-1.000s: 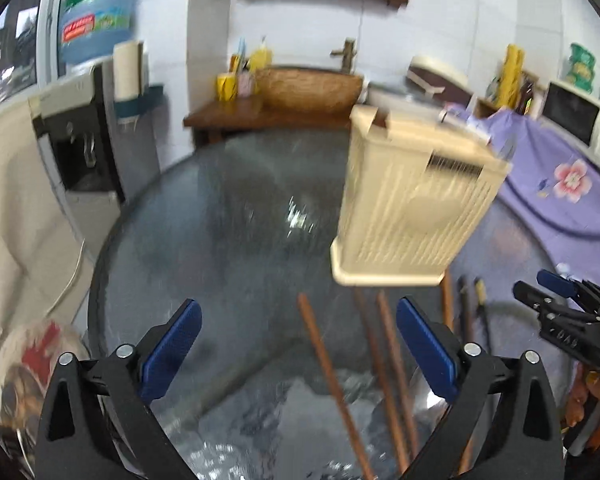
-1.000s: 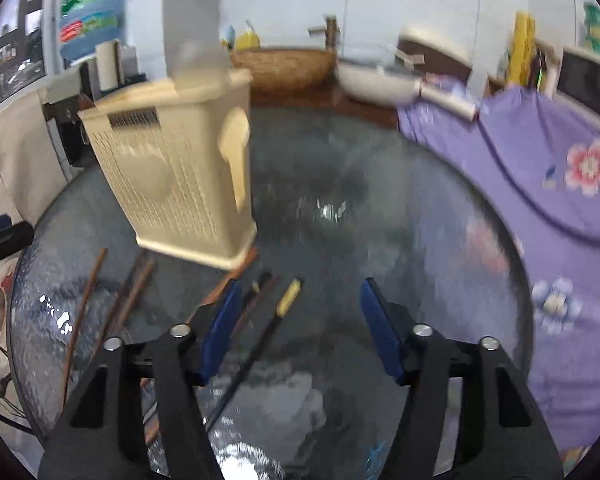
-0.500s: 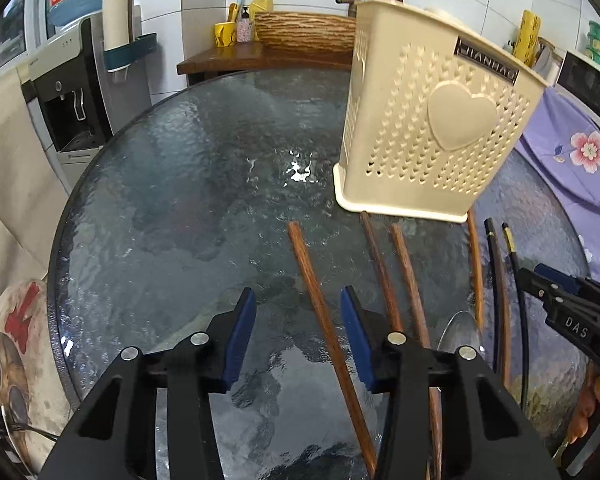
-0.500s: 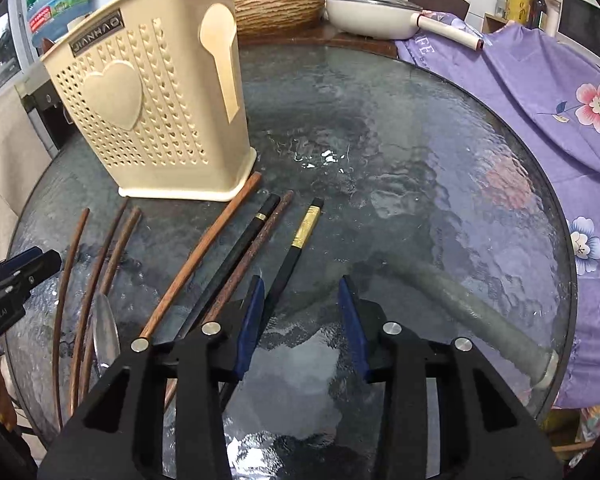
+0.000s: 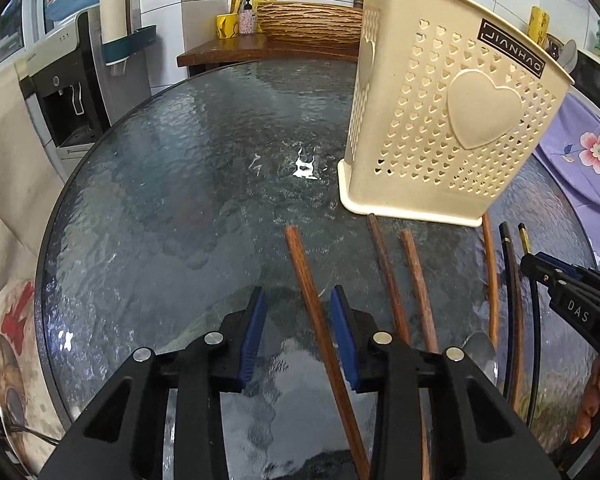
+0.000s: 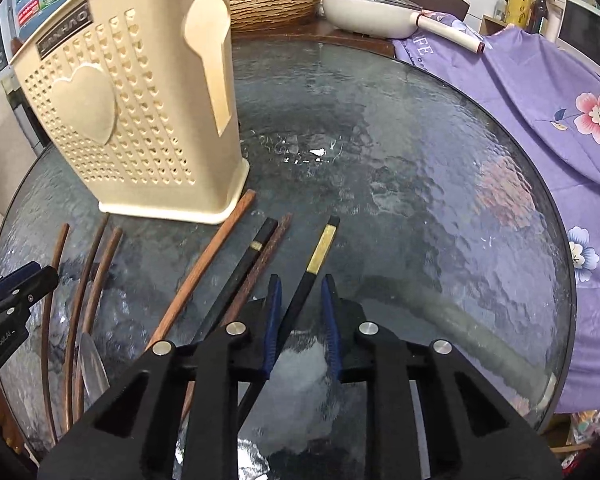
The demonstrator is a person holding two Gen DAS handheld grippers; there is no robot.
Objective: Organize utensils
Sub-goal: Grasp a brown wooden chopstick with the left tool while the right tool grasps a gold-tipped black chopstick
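Note:
A cream perforated utensil holder (image 5: 444, 120) stands on the round glass table (image 5: 180, 184); it also shows in the right wrist view (image 6: 132, 120). Several wooden and black chopsticks lie in front of it. My left gripper (image 5: 298, 312) is open, its jaws either side of a brown wooden chopstick (image 5: 304, 276). My right gripper (image 6: 300, 300) is open, its jaws narrowly either side of a black chopstick with a gold band (image 6: 320, 250). A metal spoon (image 5: 482, 354) lies among the chopsticks; it also shows in the right wrist view (image 6: 92, 364).
A purple floral cloth (image 6: 540, 92) covers furniture right of the table. A water dispenser (image 5: 72, 92) stands at the left. A wooden counter (image 5: 260, 46) with a woven basket sits behind. A white pan (image 6: 372, 12) rests at the back.
Both grippers have come down toward the table and narrowed their jaws. The left now straddles the brown chopstick; the right now straddles the black, gold-banded chopstick.

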